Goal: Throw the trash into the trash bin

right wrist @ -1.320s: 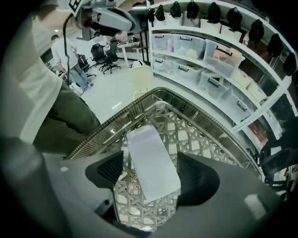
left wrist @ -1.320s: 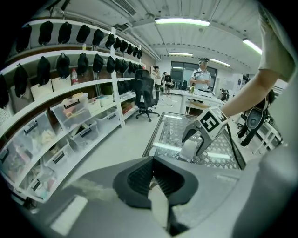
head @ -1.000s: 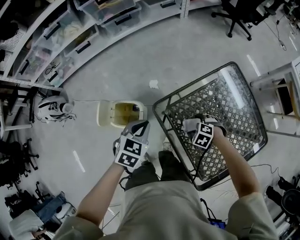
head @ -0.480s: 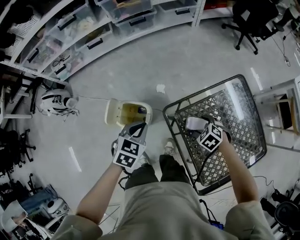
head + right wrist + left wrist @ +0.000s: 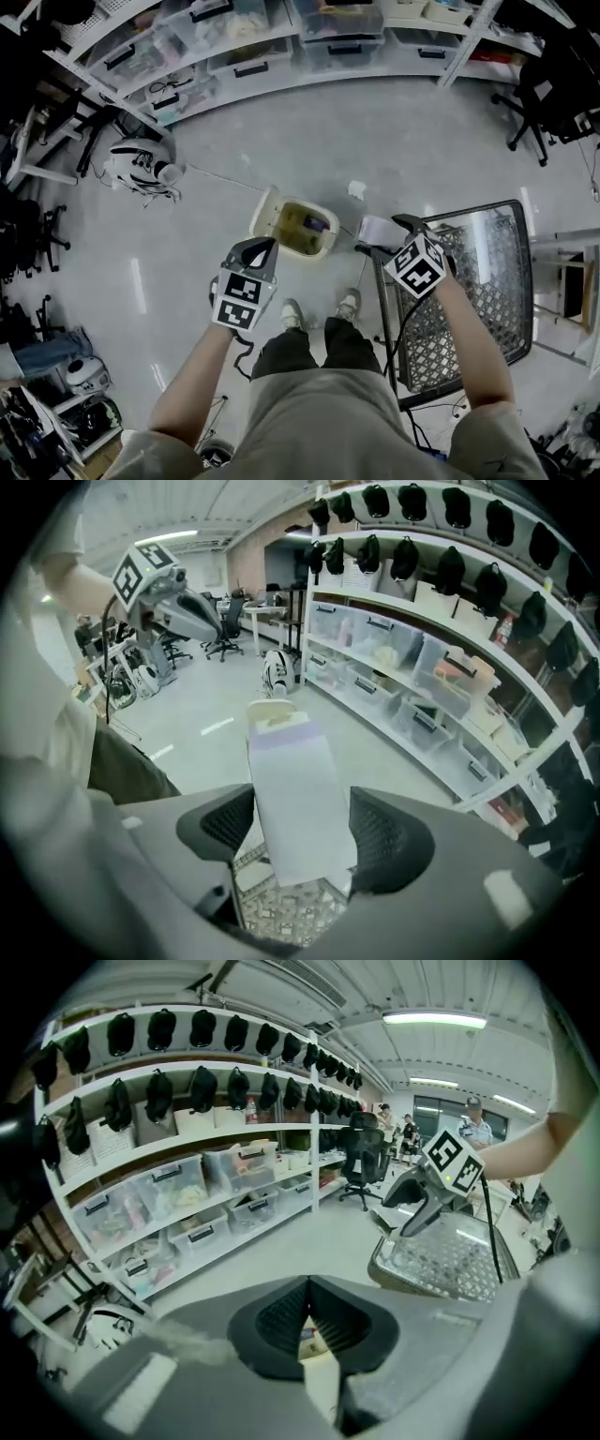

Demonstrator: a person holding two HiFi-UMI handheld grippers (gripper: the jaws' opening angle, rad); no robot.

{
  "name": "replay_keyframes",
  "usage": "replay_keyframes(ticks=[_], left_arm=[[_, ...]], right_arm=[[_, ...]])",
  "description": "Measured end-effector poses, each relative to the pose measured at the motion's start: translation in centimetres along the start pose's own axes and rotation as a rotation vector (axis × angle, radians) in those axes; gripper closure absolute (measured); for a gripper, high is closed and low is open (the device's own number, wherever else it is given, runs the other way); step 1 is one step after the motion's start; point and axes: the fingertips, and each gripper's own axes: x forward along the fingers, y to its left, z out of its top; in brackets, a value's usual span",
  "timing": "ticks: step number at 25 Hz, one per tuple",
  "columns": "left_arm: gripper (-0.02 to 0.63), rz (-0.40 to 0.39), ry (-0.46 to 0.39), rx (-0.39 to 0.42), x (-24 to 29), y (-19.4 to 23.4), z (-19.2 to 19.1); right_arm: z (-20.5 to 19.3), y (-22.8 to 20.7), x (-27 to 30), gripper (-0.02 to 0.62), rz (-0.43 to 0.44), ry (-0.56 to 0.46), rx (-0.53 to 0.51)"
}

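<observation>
My right claw (image 5: pixel 300 834) is gripping the white box (image 5: pixel 292 780), not yet dropped in the trash bin (image 5: pixel 264 212); my left claw (image 5: pixel 307 1327) is hanging closed and empty.

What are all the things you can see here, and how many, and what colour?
trash bin: one, cream, open, on the floor, middle of the head view
paper scrap: one, white, floor beyond the bin
mesh cart: one, dark metal, right of the bin
packet: one, white, held by the right gripper
storage boxes: many, clear, on the shelves
caps: many, black, along the top shelves
office chair: at least one, black, far right
shoes: two, pale, near the bin
left gripper: one, grey, jaws together, empty
right gripper: one, grey, jaws just closed slightly, gripping the packet
</observation>
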Motion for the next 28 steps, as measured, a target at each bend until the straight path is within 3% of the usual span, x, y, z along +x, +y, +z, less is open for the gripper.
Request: replay_keyframes(ticks=[5, 12, 19, 28], left_arm=[[0.603, 0.059, 0.017, -0.083, -1.6, 4.4, -4.0], [0.603, 0.089, 0.051, -0.18, -1.4, 8.5, -9.8], [0.603, 0.071, 0.083, -0.213, 2.4, 10.6, -14.8], [0.603, 0.06, 0.112, -0.252, 8.8, 12.3, -23.1]], right_arm=[[4.7, 2.0, 5.5, 0.272, 0.063, 0.01, -0.012], [6.8, 4.4, 14.2, 0.272, 0.132, 0.052, 0.143], [6.8, 7.3, 23.0, 0.272, 0.148, 0.112, 0.153], [3.3, 10.6, 34.0, 0.272, 0.142, 0.188, 0.212]])
